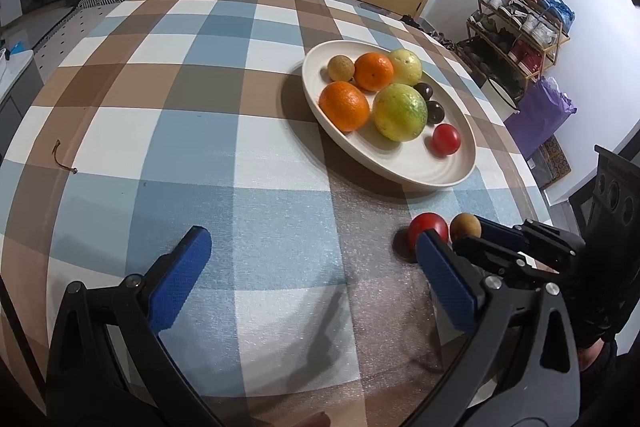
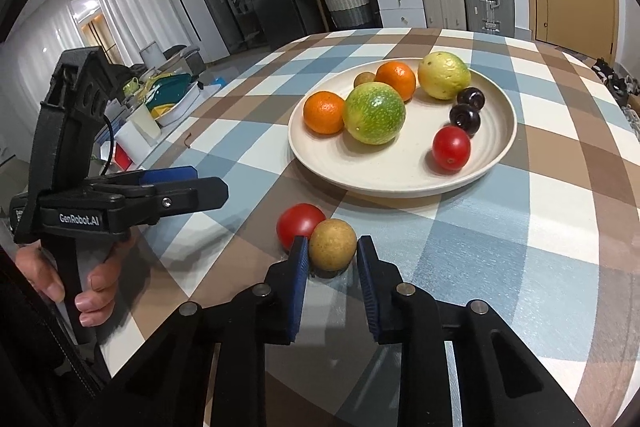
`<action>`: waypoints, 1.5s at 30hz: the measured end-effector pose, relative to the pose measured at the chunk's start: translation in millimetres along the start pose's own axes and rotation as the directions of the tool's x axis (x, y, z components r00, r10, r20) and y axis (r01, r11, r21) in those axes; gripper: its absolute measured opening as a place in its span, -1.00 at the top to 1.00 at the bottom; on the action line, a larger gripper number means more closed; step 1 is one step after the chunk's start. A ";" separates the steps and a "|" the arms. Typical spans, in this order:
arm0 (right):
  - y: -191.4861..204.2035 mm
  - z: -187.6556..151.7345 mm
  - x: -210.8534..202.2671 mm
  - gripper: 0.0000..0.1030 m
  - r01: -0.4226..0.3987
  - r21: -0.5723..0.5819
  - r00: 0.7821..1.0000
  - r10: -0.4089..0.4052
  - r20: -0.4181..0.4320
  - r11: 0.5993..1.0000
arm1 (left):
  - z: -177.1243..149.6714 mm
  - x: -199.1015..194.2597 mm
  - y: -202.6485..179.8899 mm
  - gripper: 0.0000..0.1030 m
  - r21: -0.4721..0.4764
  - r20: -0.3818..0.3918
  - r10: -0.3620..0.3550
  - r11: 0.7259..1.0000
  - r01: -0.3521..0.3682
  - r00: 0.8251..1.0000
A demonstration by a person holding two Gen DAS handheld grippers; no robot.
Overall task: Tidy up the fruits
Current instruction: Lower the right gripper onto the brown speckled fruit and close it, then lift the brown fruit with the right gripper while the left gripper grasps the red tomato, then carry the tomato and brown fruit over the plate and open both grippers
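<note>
Closed on one small brown fruit [image 2: 332, 245], the right gripper [image 2: 333, 263] has its jaws pressed to either side of it, low over the checked table [image 2: 520, 227]. One red tomato [image 2: 300, 223] touches that fruit on the cloth. Left gripper [image 1: 316, 259] hovers with jaws wide and nothing between them. Beyond sits one cream plate [image 2: 400, 179] holding eight fruits: two oranges, two yellow-green round ones, two dark plums, one tomato, one small brown fruit

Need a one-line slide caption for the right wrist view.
Right tongs shut on brown fruit beside loose tomato, before the plate.
</note>
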State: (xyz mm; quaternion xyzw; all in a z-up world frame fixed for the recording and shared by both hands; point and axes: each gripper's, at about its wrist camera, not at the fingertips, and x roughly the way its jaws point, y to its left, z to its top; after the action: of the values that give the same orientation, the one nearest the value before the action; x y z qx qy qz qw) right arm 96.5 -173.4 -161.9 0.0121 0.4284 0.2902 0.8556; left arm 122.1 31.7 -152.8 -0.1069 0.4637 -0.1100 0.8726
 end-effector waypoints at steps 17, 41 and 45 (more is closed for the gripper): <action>-20.1 -9.0 -24.3 0.51 -0.018 0.070 0.998 0.014 0.059 0.997 | -3.7 25.2 -44.6 -0.97 0.086 -0.078 -0.024 0.996 0.031 0.997; -40.0 -17.2 -47.7 0.51 -0.027 0.109 0.995 0.016 0.098 0.994 | 7.9 47.9 -78.0 0.46 0.199 -0.134 -0.043 0.978 0.070 0.990; -37.6 -16.0 -49.3 0.51 -0.032 0.107 0.994 0.021 0.103 0.994 | 7.8 46.2 -76.5 0.46 0.190 -0.136 -0.057 0.978 0.083 0.989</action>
State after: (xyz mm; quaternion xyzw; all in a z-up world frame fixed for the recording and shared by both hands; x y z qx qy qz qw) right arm 80.1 -233.3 -146.3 0.0790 0.3993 0.2767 0.8705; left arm 146.7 -54.0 -162.7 -0.0300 0.5024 -0.1924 0.8424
